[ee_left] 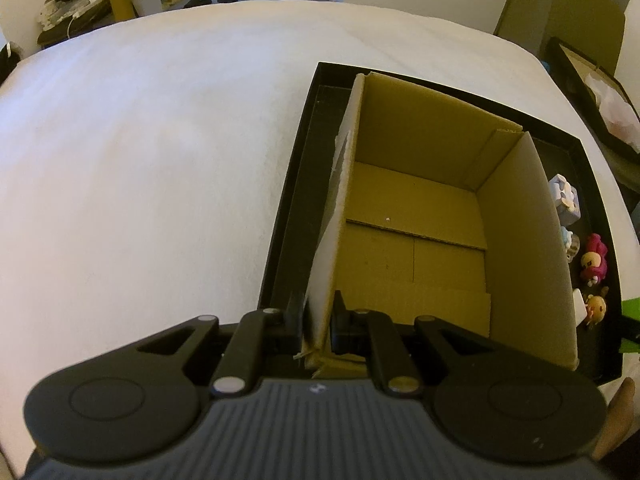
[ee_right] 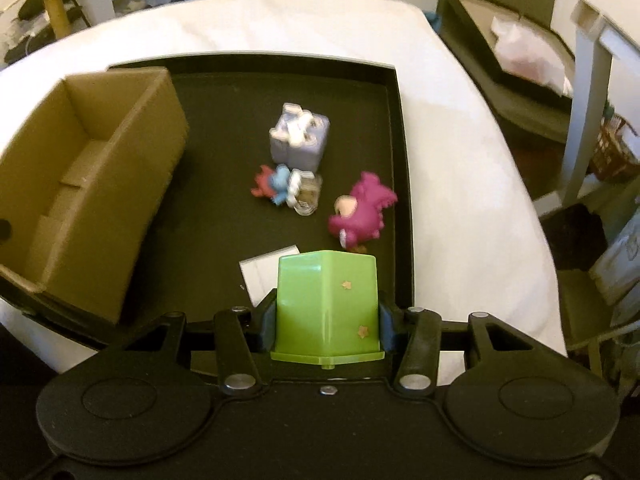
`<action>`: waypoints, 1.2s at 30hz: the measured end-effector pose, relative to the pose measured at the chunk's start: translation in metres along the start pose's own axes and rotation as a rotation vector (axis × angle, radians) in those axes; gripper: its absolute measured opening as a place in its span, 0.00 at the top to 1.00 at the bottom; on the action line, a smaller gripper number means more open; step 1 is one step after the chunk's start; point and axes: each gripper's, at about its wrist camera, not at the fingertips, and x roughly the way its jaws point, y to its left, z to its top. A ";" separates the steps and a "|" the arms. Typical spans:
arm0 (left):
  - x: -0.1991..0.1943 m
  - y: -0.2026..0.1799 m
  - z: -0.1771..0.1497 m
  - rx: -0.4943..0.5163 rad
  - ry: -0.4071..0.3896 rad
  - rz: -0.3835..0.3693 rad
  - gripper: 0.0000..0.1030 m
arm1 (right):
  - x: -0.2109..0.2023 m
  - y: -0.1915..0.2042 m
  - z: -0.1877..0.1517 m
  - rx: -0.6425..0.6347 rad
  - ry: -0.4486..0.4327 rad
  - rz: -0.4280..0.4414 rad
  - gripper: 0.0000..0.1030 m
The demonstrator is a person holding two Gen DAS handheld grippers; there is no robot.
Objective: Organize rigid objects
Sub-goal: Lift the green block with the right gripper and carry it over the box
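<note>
Your right claw (ee_right: 327,316) is clamped on the green block (ee_right: 327,304), held above the near edge of the black tray (ee_right: 396,152). Your left claw (ee_left: 317,320) is pinched shut on the near-left wall of the carton (ee_left: 416,216), steadying it. The carton stands open in the tray's left part, so it lies forward and to the left of the block; I'd judge the block goes there next, swung left over the wall. Its long axis runs along the claw. Farther out lie a white card (ee_right: 264,276), a pink figure (ee_right: 360,212), a blue figure (ee_right: 280,190) and a lilac box (ee_right: 300,140), all on the tray floor.
</note>
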 end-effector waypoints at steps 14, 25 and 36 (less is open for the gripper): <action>0.003 0.006 -0.003 0.031 0.017 -0.045 0.88 | -0.036 0.038 0.023 -0.038 -0.101 0.018 0.54; 0.004 0.011 -0.007 0.023 0.009 -0.081 0.88 | -0.049 0.079 0.043 -0.082 -0.156 0.037 0.54; 0.005 0.017 -0.010 0.023 -0.003 -0.125 0.86 | -0.050 0.122 0.057 -0.162 -0.193 0.110 0.54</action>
